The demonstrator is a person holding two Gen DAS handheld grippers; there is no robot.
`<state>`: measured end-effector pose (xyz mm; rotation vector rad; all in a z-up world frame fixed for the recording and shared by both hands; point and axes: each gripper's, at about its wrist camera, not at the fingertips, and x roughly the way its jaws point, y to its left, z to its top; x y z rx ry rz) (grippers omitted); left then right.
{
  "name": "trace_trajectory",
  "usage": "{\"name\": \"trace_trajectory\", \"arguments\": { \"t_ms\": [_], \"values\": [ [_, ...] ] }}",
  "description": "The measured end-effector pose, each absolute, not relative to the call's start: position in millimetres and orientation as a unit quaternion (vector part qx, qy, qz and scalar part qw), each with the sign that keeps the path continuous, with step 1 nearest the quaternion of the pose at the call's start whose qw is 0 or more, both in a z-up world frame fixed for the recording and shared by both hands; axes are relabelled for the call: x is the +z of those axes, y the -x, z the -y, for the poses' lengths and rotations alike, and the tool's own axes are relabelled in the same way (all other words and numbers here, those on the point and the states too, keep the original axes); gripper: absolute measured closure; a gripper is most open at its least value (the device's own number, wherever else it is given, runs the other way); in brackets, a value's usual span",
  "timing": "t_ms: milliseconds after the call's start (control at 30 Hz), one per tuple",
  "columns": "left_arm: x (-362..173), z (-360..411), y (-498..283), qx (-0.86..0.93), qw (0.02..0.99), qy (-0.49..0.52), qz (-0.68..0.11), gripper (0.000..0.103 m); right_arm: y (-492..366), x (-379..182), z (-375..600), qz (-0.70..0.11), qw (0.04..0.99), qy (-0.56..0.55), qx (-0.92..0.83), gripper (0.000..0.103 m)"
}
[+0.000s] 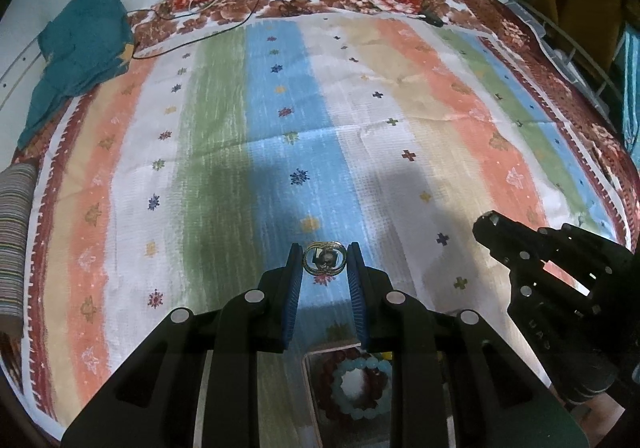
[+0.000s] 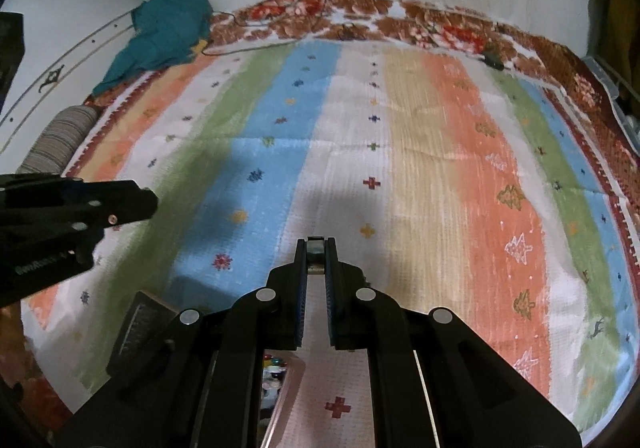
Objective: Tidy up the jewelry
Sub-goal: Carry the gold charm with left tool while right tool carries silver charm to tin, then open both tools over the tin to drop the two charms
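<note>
Both grippers tilt down over the striped woven cloth (image 1: 360, 95). The left gripper (image 1: 325, 259) pinches a cluster of thin gold rings (image 1: 324, 258) between ribbed blue pads. The right gripper (image 2: 316, 248) is clamped on a small dark piece (image 2: 315, 249), its kind unclear. Beaded bracelets (image 1: 362, 388) lie in a box below.

Dim; soft shadows mid-frame, fisheye edges, slight blur.

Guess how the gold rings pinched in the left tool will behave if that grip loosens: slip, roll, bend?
The gold rings look like thin, smooth metal hoops, so probably stiff and light. Only their outer edges meet the left tool's ribbed blue pads, so they could pivot or slip out. Dropped on the striped cloth, they would likely settle flat, not roll far.
</note>
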<state>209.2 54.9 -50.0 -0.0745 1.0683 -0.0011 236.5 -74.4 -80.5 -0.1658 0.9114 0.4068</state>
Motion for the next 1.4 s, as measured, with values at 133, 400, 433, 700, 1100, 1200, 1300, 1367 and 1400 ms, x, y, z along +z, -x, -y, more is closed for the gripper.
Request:
{"name": "trace_trajectory", "arguments": {
  "t_ms": [133, 400, 433, 700, 1100, 1200, 1300, 1367, 1400],
  "values": [
    [-43.1, -53.1, -200.3, -0.005, 0.865, 0.034, -0.500, 0.081, -230.1, -76.6, 74.7, -0.432, 0.876, 0.078, 0.200, 0.094],
    [-29.2, -49.4, -177.8, -0.017, 0.875, 0.042, -0.482, 0.081, -210.7, -71.9, 72.4, -0.427, 0.875, 0.083, 0.210, 0.094],
    [-27.0, -48.2, -173.4, -0.019, 0.877, 0.043, -0.478, 0.081, -207.5, -70.5, 71.8, -0.425, 0.876, 0.085, 0.211, 0.094],
    [-18.8, -41.7, -148.5, -0.026, 0.884, 0.043, -0.465, 0.081, -186.5, -63.0, 68.4, -0.407, 0.881, 0.096, 0.222, 0.094],
    [-14.4, -37.5, -121.8, -0.031, 0.890, 0.050, -0.453, 0.081, -157.1, -61.1, 67.7, -0.407, 0.875, 0.097, 0.245, 0.094],
    [-15.1, -37.7, -117.7, -0.029, 0.890, 0.053, -0.452, 0.081, -151.6, -61.6, 67.8, -0.408, 0.872, 0.097, 0.253, 0.094],
    [-16.3, -37.4, -115.2, -0.029, 0.889, 0.056, -0.454, 0.081, -149.7, -64.1, 69.9, -0.415, 0.867, 0.091, 0.261, 0.094],
    [-16.2, -37.7, -115.7, -0.038, 0.888, 0.063, -0.454, 0.081, -149.1, -67.2, 69.5, -0.424, 0.861, 0.089, 0.266, 0.094],
    [-15.4, -38.1, -116.0, -0.040, 0.888, 0.067, -0.454, 0.081, -149.2, -68.5, 69.7, -0.426, 0.860, 0.090, 0.266, 0.094]
  ]
}}
